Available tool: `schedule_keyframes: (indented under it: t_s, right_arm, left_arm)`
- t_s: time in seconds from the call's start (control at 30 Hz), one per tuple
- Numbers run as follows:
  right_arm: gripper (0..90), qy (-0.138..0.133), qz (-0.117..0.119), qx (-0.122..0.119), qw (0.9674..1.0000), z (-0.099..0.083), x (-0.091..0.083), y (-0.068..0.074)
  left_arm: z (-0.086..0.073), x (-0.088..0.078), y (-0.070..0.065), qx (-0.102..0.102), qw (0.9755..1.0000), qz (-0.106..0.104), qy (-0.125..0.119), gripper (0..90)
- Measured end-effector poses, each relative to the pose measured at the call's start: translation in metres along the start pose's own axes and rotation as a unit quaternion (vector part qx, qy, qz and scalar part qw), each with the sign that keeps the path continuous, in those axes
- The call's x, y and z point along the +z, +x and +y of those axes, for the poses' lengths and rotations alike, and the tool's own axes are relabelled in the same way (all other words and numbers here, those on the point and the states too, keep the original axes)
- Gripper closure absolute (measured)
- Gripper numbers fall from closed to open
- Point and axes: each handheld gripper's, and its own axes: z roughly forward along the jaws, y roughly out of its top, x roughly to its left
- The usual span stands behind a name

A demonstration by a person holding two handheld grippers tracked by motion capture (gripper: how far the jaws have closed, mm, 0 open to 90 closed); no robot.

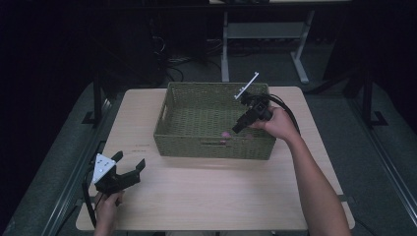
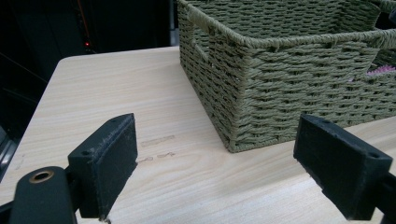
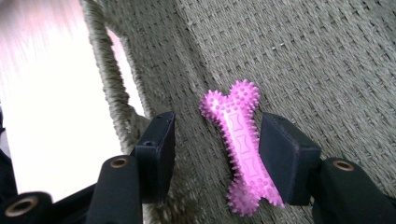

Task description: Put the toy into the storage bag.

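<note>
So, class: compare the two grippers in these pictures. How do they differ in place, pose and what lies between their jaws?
The left gripper hovers low over the bare table, outside the woven basket; the right gripper reaches down into the basket.
The left gripper's jaws stand wide with nothing between them; the right gripper's jaws stand narrower, with a pink spiky bone toy between them on the basket floor.
Both are black, two-jawed and hand-held.

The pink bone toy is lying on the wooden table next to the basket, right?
Not quite. The pink bone toy lies inside the basket, on its woven floor, not on the table. The right gripper view shows it between the open jaws of the right hand-held gripper.
</note>
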Motion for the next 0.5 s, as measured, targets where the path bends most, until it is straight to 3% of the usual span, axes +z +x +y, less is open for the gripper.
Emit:
schedule_keyframes:
  t_s: [0.5]
  right_arm:
    - [43.0, -0.003, -0.01, -0.009, 0.9999, -0.0014, -0.0102, 0.0101]
  left_arm:
    - [0.0003, 0.0003, -0.0016, 0.001, 1.0, -0.002, 0.0, 13.0]
